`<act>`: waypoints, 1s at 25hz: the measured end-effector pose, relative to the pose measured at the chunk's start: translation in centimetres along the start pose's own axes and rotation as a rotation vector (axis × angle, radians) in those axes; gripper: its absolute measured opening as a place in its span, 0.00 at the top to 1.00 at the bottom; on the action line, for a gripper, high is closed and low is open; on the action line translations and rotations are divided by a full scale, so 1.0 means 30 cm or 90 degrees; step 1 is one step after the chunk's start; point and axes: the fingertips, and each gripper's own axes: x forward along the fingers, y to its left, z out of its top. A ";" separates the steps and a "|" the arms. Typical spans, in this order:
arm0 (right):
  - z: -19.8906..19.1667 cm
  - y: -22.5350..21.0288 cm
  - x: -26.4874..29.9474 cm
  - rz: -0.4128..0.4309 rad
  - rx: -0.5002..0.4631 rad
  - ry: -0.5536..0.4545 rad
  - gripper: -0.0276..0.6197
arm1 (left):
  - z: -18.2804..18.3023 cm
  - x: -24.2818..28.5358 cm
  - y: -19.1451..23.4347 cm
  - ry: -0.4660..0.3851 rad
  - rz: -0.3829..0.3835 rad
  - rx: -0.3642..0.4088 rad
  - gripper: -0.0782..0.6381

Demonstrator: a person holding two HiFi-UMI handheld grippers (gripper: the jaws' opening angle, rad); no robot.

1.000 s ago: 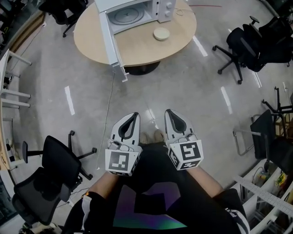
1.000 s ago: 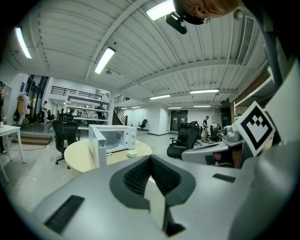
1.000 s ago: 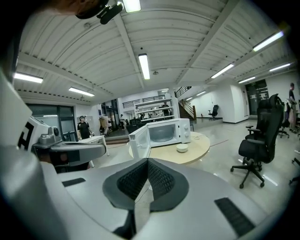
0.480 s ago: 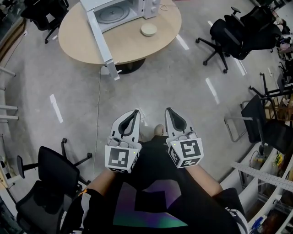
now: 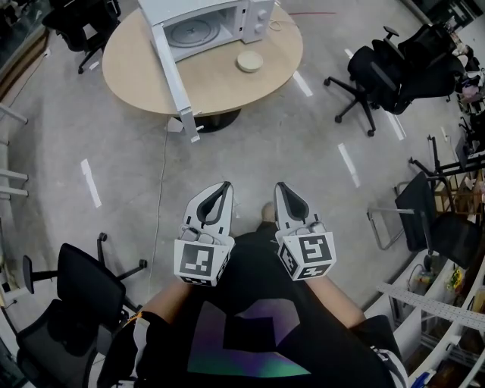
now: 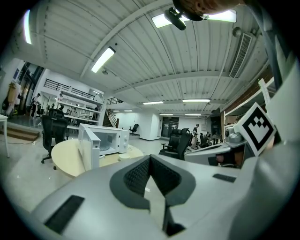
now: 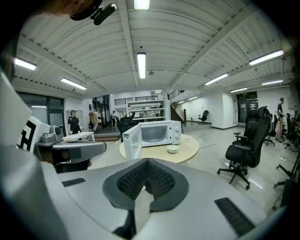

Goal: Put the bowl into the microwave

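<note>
Left gripper (image 5: 224, 187), right gripper (image 5: 280, 186): jaws pressed together, holding nothing. Bowl (image 5: 249, 61) on round table (image 5: 227, 87), well apart straight ahead, beside open microwave (image 5: 204, 26); neither gripper clearly nearer.

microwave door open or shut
Open. The door of the microwave stands swung out to the table edge, and the turntable inside shows in the head view.
</note>
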 end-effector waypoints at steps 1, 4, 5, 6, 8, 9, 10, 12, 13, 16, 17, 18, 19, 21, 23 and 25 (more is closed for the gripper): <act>0.002 -0.009 0.002 0.003 0.000 -0.002 0.93 | 0.000 0.007 -0.003 -0.001 0.004 0.002 0.83; 0.014 -0.033 0.023 0.026 -0.001 -0.008 0.93 | 0.012 0.034 -0.008 -0.003 0.027 0.010 0.83; 0.019 -0.043 0.035 0.036 -0.002 -0.010 0.93 | 0.017 0.047 -0.009 -0.002 0.035 0.012 0.83; 0.025 -0.056 0.047 0.046 -0.003 -0.011 0.93 | 0.019 0.061 -0.011 0.001 0.043 0.012 0.83; 0.036 -0.092 0.069 0.062 -0.002 -0.011 0.93 | 0.019 0.091 -0.016 0.008 0.061 0.010 0.83; 0.042 -0.115 0.078 0.069 -0.001 -0.011 0.93 | 0.020 0.108 -0.021 0.010 0.069 0.009 0.83; 0.047 -0.138 0.088 0.075 0.000 -0.011 0.93 | 0.020 0.128 -0.027 0.012 0.076 0.008 0.83; 0.054 -0.185 0.107 0.086 0.003 -0.011 0.93 | 0.022 0.171 -0.042 0.017 0.086 0.008 0.83; 0.057 -0.208 0.116 0.092 0.005 -0.011 0.93 | 0.024 0.193 -0.052 0.019 0.090 0.010 0.83; 0.059 -0.279 0.135 0.105 0.013 -0.013 0.93 | 0.033 0.257 -0.087 0.021 0.099 0.011 0.83; 0.060 -0.303 0.139 0.108 0.014 -0.014 0.93 | 0.035 0.277 -0.099 0.022 0.103 0.010 0.83; 0.062 -0.328 0.142 0.111 0.014 -0.015 0.93 | 0.031 0.298 -0.109 0.024 0.106 0.009 0.83; 0.064 -0.353 0.144 0.113 0.014 -0.016 0.93 | 0.026 0.318 -0.121 0.027 0.110 0.010 0.83; 0.070 -0.401 0.145 0.116 0.014 -0.018 0.93 | 0.022 0.364 -0.150 0.034 0.110 0.014 0.83; 0.070 -0.452 0.147 0.117 0.019 -0.020 0.93 | 0.018 0.409 -0.181 0.041 0.109 0.022 0.83; 0.065 -0.505 0.148 0.117 0.027 -0.020 0.93 | 0.012 0.450 -0.206 0.048 0.112 0.027 0.83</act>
